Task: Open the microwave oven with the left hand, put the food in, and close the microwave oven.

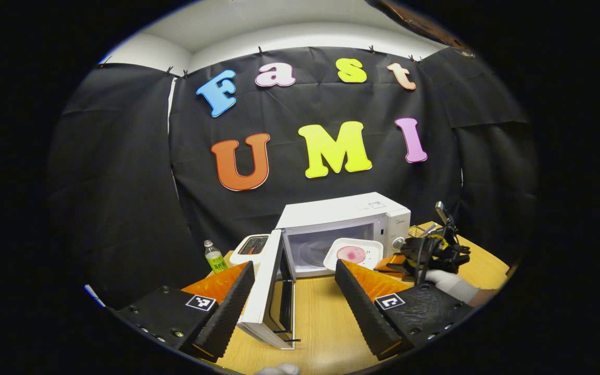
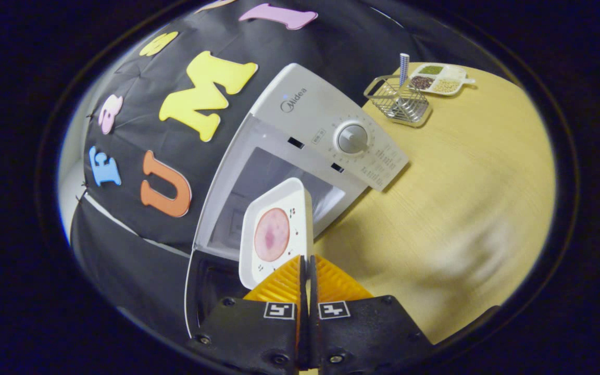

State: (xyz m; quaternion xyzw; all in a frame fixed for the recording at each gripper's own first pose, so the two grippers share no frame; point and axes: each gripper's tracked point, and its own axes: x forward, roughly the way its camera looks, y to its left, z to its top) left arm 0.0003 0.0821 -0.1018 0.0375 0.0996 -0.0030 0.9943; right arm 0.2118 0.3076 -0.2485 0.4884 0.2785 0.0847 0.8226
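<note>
Left gripper point(image 1: 294, 284) hangs with its jaws spread wide and nothing between them, its two fingers point(image 1: 229, 307) framing the swung-open white microwave door point(image 1: 271, 291), which stands edge-on between them without either finger touching it. Beyond it, going left to right in the left gripper view: a small clear bottle with a green label point(image 1: 215, 257), a white toaster point(image 1: 249, 248), then the white microwave oven point(image 1: 344, 229) on the pale wooden table point(image 1: 321, 323), its cavity open. At the mouth of that cavity is the white square plate with a round pink slice of food point(image 1: 352, 253), held at its near edge by the right gripper point(image 1: 391, 263), with a gloved hand point(image 1: 448, 284) behind it.

In the right gripper view, the right gripper point(image 2: 307, 276) is pinched tight on the plate's point(image 2: 274, 234) rim, the plate tilted before the opening of the microwave point(image 2: 300, 151). Farther right on the table point(image 2: 461, 198) stand a wire basket point(image 2: 398, 101) and, just beyond it, a divided white tray of grains point(image 2: 438, 78).
</note>
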